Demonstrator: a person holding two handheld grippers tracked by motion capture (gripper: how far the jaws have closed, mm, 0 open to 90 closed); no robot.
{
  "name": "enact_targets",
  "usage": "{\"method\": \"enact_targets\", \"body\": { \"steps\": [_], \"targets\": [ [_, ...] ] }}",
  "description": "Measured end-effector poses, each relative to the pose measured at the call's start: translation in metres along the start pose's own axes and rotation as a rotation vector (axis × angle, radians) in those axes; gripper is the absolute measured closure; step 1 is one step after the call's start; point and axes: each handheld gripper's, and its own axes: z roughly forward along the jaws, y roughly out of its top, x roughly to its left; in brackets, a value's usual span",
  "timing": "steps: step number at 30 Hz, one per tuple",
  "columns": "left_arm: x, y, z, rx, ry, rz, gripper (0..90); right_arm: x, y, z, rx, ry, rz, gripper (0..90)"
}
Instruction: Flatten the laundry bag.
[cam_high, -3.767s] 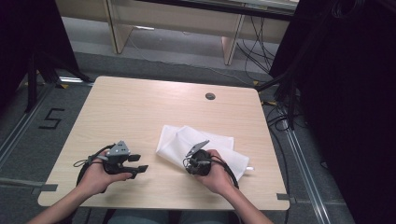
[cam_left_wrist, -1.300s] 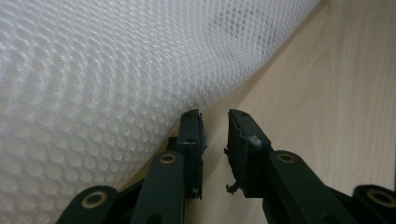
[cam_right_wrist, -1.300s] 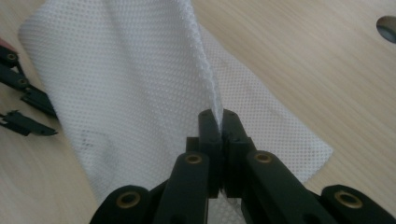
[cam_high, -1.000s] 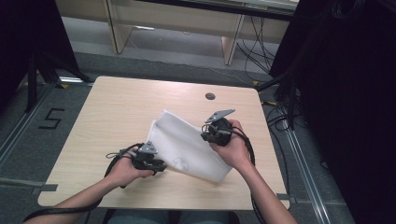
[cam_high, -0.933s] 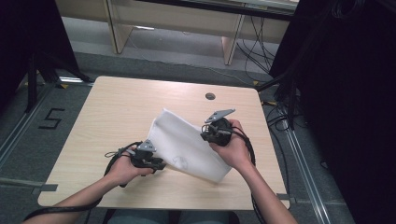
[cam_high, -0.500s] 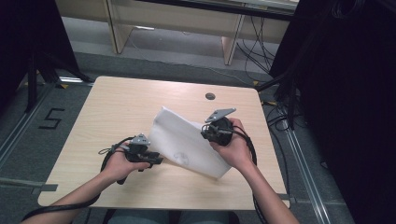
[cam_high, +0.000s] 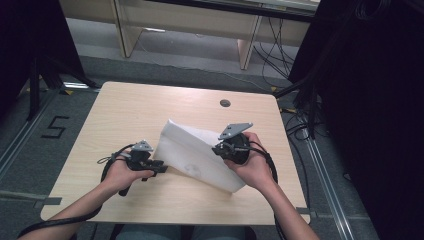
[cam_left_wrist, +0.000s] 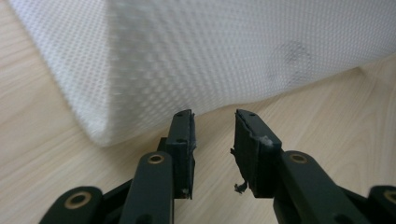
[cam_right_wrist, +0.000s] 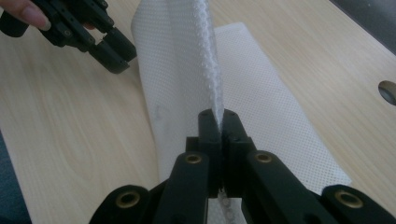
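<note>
A white mesh cloth (cam_high: 192, 150) is lifted along one edge over the wooden table (cam_high: 135, 110), and the rest slopes down onto it. My right gripper (cam_high: 220, 148) is shut on the cloth's raised hem; in the right gripper view the jaws (cam_right_wrist: 218, 119) pinch the hem of the cloth (cam_right_wrist: 177, 70). My left gripper (cam_high: 159, 167) lies low at the cloth's left edge. Its jaws have just been opening and stand apart (cam_left_wrist: 214, 126) with nothing between them, the cloth (cam_left_wrist: 210, 51) just ahead. The left gripper (cam_right_wrist: 114, 56) also shows far off in the right gripper view.
A round cable hole (cam_high: 225, 103) sits in the table near its far edge, also seen as the hole (cam_right_wrist: 387, 91) in the right gripper view. Bare wood lies left of the cloth. Cables and dark stands crowd the floor at the right.
The left gripper has let go of the cloth's lower corner and drawn back a little to the left. The right gripper keeps the raised hem in place.
</note>
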Motion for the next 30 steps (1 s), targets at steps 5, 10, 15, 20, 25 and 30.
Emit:
{"method": "enact_targets", "body": {
  "steps": [5,10,15,20,25,30],
  "targets": [
    [0.001,-0.001,-0.004,0.008,0.006,-0.018,66.4,0.006,0.0,-0.001,-0.011,0.01,0.004,89.7],
    [0.002,0.001,-0.007,-0.013,0.019,0.019,66.3,0.013,0.0,-0.002,-0.015,0.029,0.008,89.8],
    [0.008,-0.001,-0.016,-0.004,0.046,0.042,63.9,0.018,-0.002,-0.003,-0.004,0.05,0.004,89.7],
    [0.013,-0.011,-0.034,-0.018,0.084,0.049,61.0,0.027,-0.003,-0.003,-0.007,0.069,-0.001,89.7],
    [0.021,-0.023,-0.062,-0.064,0.123,0.043,59.0,0.035,-0.003,0.001,-0.003,0.073,-0.018,89.7],
    [0.028,-0.022,-0.074,-0.12,0.148,0.013,58.4,0.044,-0.004,0.004,0.025,0.103,-0.006,89.7]
  ]
}}
